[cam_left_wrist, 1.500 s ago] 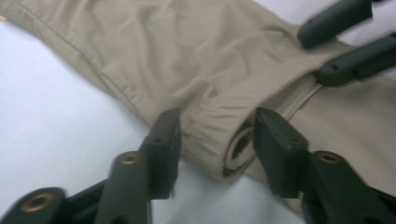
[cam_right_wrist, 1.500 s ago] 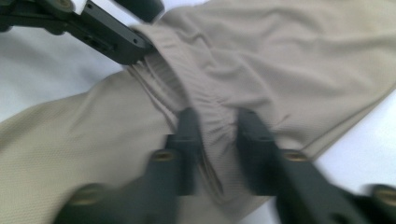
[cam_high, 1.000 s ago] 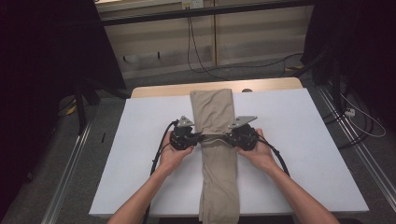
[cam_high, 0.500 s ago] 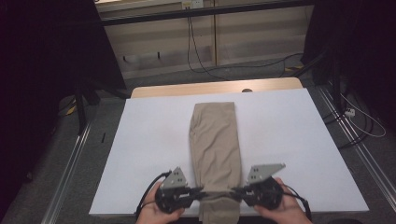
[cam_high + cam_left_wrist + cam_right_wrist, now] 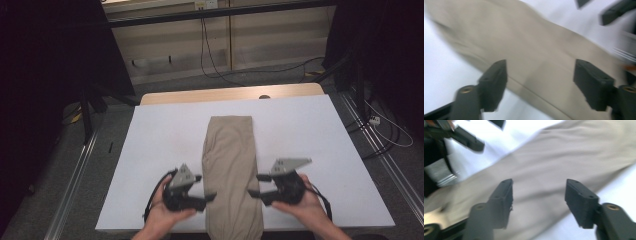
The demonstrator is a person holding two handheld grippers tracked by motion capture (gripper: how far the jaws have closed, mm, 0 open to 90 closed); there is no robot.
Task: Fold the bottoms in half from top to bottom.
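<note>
Trousers point(image 5: 231, 170) lie folded into a long strip mid-table. Left gripper point(image 5: 209, 197) and right gripper point(image 5: 253, 192), jaws just opened, flank the near end, empty. Crosswise folds remain.

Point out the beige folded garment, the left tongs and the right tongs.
beige folded garment point(image 5: 229, 150), high view, on the middle of its upper half.
left tongs point(image 5: 209, 197), high view, midway between the tips of its open jaws.
right tongs point(image 5: 252, 185), high view, midway between the tips of its open jaws.

free: white table point(image 5: 150, 150) both sides | obstacle: folded beige trousers point(image 5: 231, 165) mid-table
</note>
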